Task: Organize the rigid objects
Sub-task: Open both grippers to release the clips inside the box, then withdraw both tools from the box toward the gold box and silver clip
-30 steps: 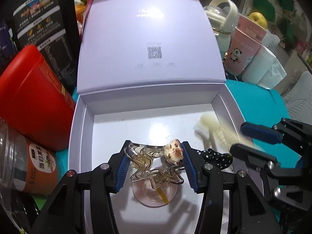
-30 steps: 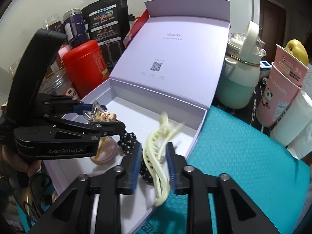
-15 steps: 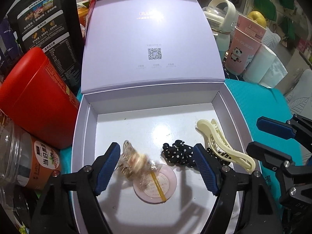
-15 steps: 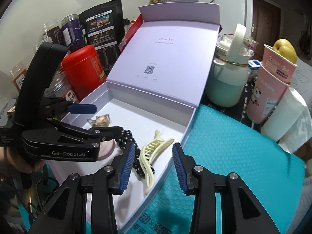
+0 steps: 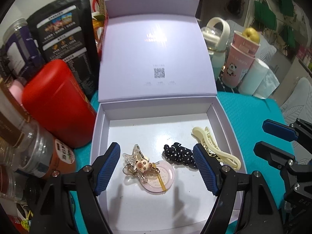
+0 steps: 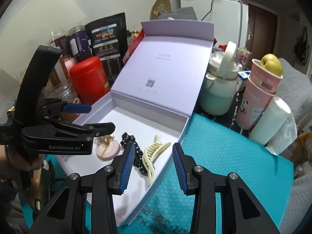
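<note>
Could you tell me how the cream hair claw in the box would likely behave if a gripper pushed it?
The cream hair claw looks like thin, hard plastic, so probably light and stiff. Lying flat on the smooth box floor, it would likely slide, not roll. Its thin teeth might snag the polka-dot scrunchie beside it.

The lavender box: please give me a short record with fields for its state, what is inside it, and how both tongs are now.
box: lavender box, lid open and standing up
contents: clear cat hair clip lying partly on a pink round disc; polka-dot scrunchie; cream claw clip nearest the right wall
left tongs: open, holding nothing, over the box
right tongs: open, holding nothing, above the box's right wall
surface: teal mat
</note>
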`<state>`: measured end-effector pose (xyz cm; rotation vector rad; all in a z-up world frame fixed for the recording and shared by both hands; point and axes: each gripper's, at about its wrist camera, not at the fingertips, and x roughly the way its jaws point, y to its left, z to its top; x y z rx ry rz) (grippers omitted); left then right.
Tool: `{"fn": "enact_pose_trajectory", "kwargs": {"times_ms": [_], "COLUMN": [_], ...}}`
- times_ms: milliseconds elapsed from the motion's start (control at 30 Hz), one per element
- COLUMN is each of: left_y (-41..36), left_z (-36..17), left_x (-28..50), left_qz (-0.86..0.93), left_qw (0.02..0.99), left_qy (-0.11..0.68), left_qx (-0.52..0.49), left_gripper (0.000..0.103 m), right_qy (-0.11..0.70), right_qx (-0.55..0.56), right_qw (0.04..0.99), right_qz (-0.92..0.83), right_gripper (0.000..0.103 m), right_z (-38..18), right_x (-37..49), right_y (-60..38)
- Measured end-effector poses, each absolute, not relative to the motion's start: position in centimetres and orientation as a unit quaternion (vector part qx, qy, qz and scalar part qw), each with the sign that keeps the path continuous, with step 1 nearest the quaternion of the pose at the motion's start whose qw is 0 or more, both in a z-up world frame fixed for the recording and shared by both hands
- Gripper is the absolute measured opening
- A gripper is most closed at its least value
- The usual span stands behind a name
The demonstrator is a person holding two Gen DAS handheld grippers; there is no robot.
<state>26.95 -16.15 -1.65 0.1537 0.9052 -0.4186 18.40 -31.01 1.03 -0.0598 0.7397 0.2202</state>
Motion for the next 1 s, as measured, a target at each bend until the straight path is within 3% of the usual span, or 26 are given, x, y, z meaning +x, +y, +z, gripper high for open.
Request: {"fn": "enact_pose_trajectory", "kwargs": {"times_ms": [667, 767, 1000], "left_y": [-12.0, -11.2, -9.4], "left_z": [4.9, 5.6, 6.5], "left_x": [21.0, 19.7, 16.6], "left_qz": [-0.182, -0.173, -0.157], "left_qw": [0.910, 0.915, 0.922], "left_qy": [0.368, 0.358, 0.345], "left_qx": [0.062, 0.065, 0.072], "left_gripper": [0.077, 0.077, 0.080], "right_qy": [0.300, 0.291, 0.282], "right_qx": [-0.042, -0.043, -0.047], "right_qw": [0.946, 0.948, 0.949], "right_qz": [0.112, 0.119, 0.132], "right_gripper": [0.040, 0.047, 0.049], "right_z": [6.9, 7.5, 7.9], "right_x": [12.8, 11.8, 9.3], "right_y": [-28.5, -27.9, -26.3]}}
